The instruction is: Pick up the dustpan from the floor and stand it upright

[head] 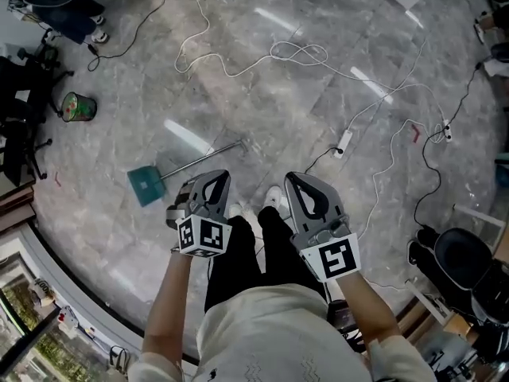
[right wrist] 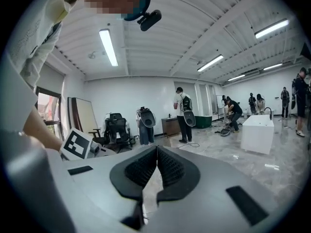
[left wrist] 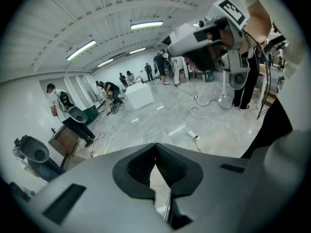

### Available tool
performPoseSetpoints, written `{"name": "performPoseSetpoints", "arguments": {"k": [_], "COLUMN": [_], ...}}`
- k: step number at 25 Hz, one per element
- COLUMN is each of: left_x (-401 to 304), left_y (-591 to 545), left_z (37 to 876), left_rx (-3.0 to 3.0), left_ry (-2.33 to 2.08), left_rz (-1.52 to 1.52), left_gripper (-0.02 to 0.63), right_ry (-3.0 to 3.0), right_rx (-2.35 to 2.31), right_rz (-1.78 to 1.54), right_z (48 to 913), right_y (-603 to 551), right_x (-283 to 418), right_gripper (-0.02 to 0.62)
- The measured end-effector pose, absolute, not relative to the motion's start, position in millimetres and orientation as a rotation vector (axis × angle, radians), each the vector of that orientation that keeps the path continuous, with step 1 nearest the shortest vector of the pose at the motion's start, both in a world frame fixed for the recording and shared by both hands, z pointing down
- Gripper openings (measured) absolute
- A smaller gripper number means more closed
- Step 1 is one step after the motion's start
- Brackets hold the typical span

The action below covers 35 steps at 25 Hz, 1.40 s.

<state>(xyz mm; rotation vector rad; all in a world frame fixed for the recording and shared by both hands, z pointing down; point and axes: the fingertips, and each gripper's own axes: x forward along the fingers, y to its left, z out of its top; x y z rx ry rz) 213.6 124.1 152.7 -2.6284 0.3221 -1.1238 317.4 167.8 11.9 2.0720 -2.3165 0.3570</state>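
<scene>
Dustpan (head: 145,185) lies flat on the floor, just left of the tips of the left tongs (head: 213,178) and apart from them. Its metal handle (head: 203,159) runs across the floor ahead of those tips. The left tongs are clenched, pads meeting with nothing between them. The right tongs (head: 296,180) are held alongside, near the left pair, likewise clenched and empty. A power strip (head: 343,142) and white cables (head: 280,48) lie on the floor beyond the right tongs.
</scene>
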Motion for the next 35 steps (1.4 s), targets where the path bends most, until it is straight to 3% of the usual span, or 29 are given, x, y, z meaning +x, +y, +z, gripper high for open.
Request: {"name": "performPoseSetpoints", "arguments": {"k": [9, 18, 21, 28, 35], "left_x": [234, 237, 229, 201, 190], "left_y": [60, 3, 2, 15, 12], "left_z": [350, 616, 709, 903, 1018], "left_rx": [-2.456, -2.274, -2.229, -2.106, -2.136], "left_ry": [0.093, -0.102, -0.13, -0.243, -0.203], "left_rz": [-1.468, -1.702, -1.764, -1.906, -1.978], "left_gripper": [0.012, 0.017, 0.092, 0.123, 0.13], "right_ry": [-2.274, -2.145, -2.135, -2.136, -2.174], "right_rx": [2.053, 1.996, 2.009, 1.936, 1.927], "right_rz": [0.58, 0.741, 0.764, 0.861, 0.767], "right_z": [133, 333, 403, 564, 656], "right_y": [93, 45, 47, 74, 73], "right_x": [329, 332, 332, 317, 320], "right_gripper": [0.017, 0.017, 0.017, 0.017, 0.017]}}
